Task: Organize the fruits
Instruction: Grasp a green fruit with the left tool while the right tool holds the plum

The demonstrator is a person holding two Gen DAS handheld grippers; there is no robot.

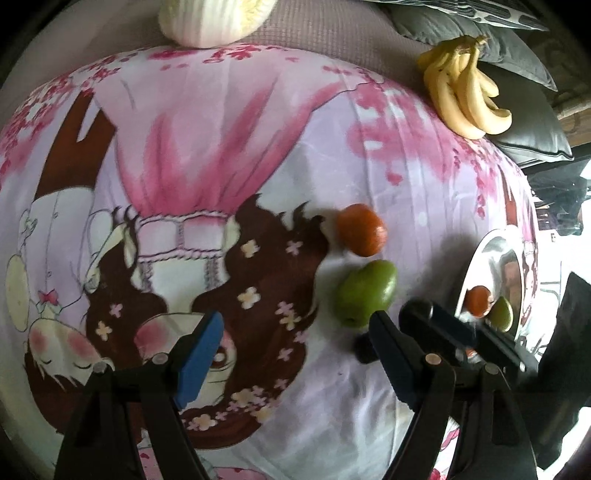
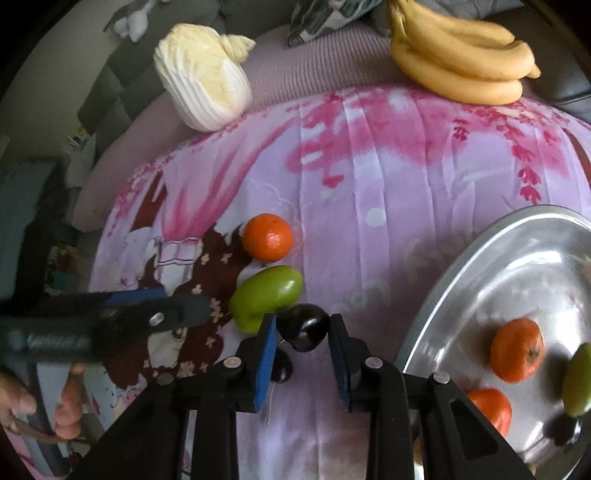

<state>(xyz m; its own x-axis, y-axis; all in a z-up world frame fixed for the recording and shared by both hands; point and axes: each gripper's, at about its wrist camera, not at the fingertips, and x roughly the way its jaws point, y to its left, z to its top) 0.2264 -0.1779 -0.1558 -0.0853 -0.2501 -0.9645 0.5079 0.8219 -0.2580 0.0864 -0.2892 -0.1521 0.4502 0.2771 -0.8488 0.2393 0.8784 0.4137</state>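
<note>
On the pink printed sheet lie an orange tangerine (image 2: 267, 237), a green mango (image 2: 266, 297) and two dark plums (image 2: 303, 326) close together. My right gripper (image 2: 303, 328) is open with its blue pads either side of the nearer-top plum; the second plum (image 2: 282, 367) lies behind the left pad. A steel tray (image 2: 480, 266) at the right holds two tangerines (image 2: 517, 354), a green mango (image 2: 578, 380) and a dark fruit. My left gripper (image 1: 295, 332) is open and empty above the sheet, left of the mango (image 1: 364, 293) and tangerine (image 1: 362, 229).
A bunch of bananas (image 2: 461, 62) and a napa cabbage (image 2: 203, 81) lie at the far edge of the bed. Grey pillows (image 1: 480, 33) sit behind the bananas. The left gripper's arm (image 2: 110, 314) reaches in from the left in the right wrist view.
</note>
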